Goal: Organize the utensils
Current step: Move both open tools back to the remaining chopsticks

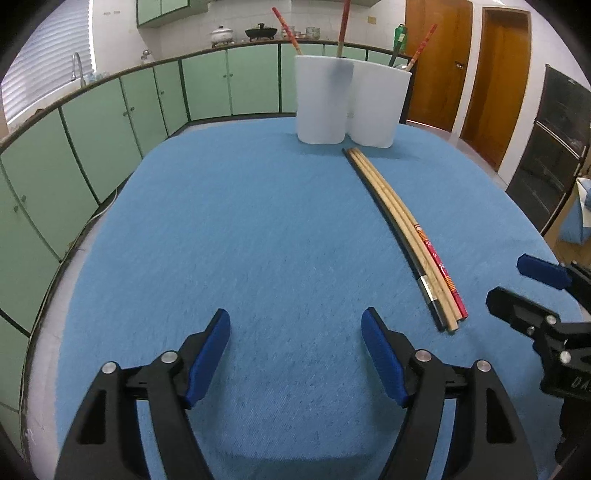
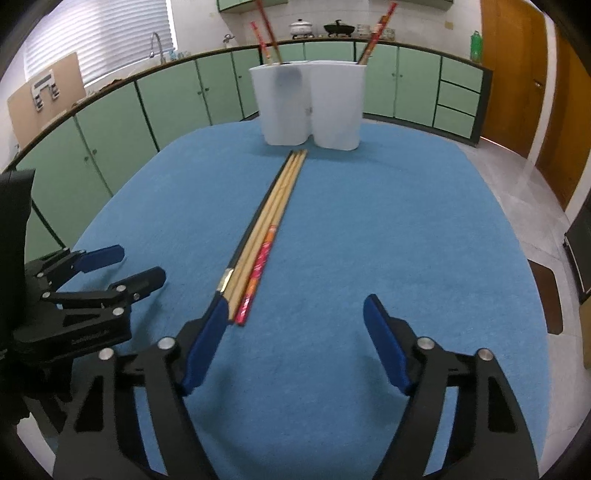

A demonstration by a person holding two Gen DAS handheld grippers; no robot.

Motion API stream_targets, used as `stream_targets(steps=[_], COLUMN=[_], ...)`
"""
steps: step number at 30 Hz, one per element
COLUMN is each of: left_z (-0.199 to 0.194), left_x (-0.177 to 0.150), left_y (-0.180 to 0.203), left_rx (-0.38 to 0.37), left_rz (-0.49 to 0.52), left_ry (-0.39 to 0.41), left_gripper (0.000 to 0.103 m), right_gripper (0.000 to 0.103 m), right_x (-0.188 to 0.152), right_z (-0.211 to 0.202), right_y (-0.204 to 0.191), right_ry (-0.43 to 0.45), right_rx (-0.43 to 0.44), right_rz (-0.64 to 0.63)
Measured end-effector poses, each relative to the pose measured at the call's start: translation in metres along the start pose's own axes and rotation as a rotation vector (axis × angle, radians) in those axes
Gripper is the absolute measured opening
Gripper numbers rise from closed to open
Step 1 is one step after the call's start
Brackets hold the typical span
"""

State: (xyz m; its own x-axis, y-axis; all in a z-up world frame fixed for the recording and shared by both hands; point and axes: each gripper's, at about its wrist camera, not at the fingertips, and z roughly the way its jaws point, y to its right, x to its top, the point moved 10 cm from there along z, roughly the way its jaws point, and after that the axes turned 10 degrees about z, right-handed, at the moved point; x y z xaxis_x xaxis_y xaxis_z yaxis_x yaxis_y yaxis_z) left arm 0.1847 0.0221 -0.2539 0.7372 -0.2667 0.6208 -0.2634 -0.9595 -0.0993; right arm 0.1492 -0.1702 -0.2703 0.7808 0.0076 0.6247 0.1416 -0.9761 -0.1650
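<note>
Fingers [image 1: 384,350] both pairs spread wide, holding nothing | chopsticks [image 2: 266,232] just beside right gripper [image 2: 295,317]; bare blue cloth [image 1: 258,229] ahead

Kitchen around my blue table

From where I sit at the blue-covered table [image 2: 369,240], a long run of pale green cabinets [image 1: 110,122] curves behind it under a dark-edged counter [image 2: 110,86]. Left of the table, above that counter, a curved tap [image 1: 77,66] stands before a window with closed blinds [image 2: 99,33] (daylight glows through the slats). Further along the counter rest a white lidded pot [image 1: 221,35] and a black pan [image 1: 261,31], against white wall tiles [image 2: 207,22]. Right of the table I see brown wooden doors [image 1: 495,81], a green bottle [image 2: 475,46] and pale glossy floor [image 2: 517,177].
</note>
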Motion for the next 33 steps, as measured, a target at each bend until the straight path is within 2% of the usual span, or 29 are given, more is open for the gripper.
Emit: stream_targets(steps=[6, 8, 13, 14, 17, 21, 25, 28, 33], left_z=[0.002, 0.003, 0.003, 0.003, 0.004, 0.004, 0.004, 0.005, 0.006], left_x=[0.000, 0.000, -0.001, -0.001, -0.001, -0.001, 0.000, 0.000, 0.000], left_y=[-0.001, -0.001, -0.002, -0.002, -0.001, 0.000, -0.001, -0.001, 0.000], left_rx=[-0.010, -0.013, -0.015, -0.015, -0.013, -0.008, -0.009, -0.011, -0.006], left_rz=[-0.016, -0.020, -0.027, -0.028, -0.026, -0.017, -0.022, -0.025, -0.018], left_ry=[0.002, 0.000, -0.001, -0.001, -0.003, -0.003, -0.004, -0.006, -0.008], left_gripper=[0.073, 0.073, 0.073, 0.073, 0.074, 0.075, 0.075, 0.076, 0.076], right_gripper=[0.064, 0.061, 0.061, 0.061, 0.061, 0.061, 0.058, 0.058, 0.058], right_x=[-0.013, -0.016, -0.009, -0.008, -0.009, -0.013, -0.011, -0.010, -0.011], right_z=[0.011, 0.014, 0.010, 0.009, 0.007, 0.013, 0.021, 0.016, 0.007], right_y=[-0.006, -0.001, 0.022, 0.026, 0.020, 0.001, -0.002, 0.012, 0.030], right_ry=[-0.031, -0.045, -0.025, -0.023, -0.045, -0.053, -0.049, -0.040, -0.045], right_rx=[-0.037, -0.064, -0.122, -0.123, -0.030, -0.010, -0.042, -0.089, -0.071], right_rz=[-0.059, -0.063, -0.025, -0.013, 0.029, -0.013, -0.039, -0.024, 0.033])
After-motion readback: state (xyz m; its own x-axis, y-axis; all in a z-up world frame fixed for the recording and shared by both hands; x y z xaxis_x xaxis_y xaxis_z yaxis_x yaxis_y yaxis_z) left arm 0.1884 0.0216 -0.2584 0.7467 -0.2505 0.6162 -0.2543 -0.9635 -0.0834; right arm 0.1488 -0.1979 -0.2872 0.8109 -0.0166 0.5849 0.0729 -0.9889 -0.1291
